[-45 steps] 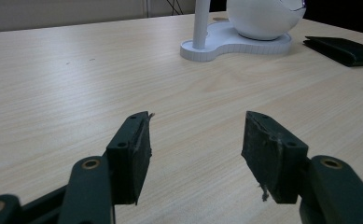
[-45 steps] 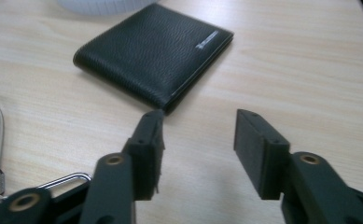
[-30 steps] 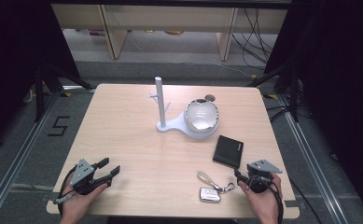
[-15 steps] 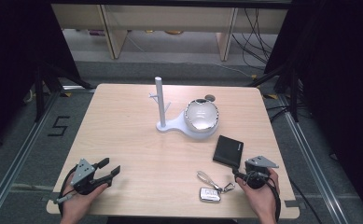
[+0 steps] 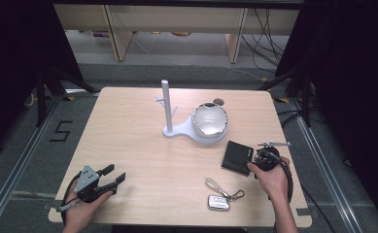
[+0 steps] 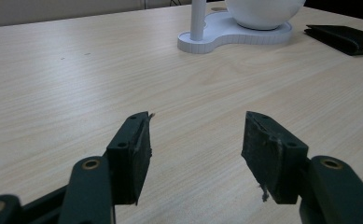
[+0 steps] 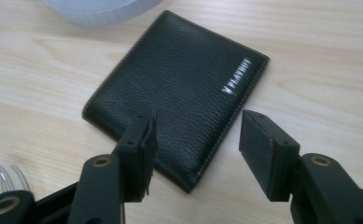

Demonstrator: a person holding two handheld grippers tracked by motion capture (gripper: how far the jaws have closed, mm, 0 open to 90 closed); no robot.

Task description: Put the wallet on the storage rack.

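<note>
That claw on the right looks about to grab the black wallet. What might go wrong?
The wallet lies flat on the table, so the right gripper, jaws open over its near corner, may just push it instead of gripping. A pushed wallet could bump the white stand base close behind it.

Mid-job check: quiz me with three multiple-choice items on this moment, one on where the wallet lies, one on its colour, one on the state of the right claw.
1. Where does the wallet lie?
A. in the bowl
B. flat on the table, just ahead of the right claw
C. beside the left claw

2. What colour is the wallet?
A. black
B. red
C. white

3. How is the right claw?
A. shut on the wallet
B. shut on the keys
C. open, holding nothing

Answers: B, the right claw view shows it flat on the wood with its near corner between the jaws; A, its grained cover is black; C, the jaws stand apart with a gap between them.
</note>
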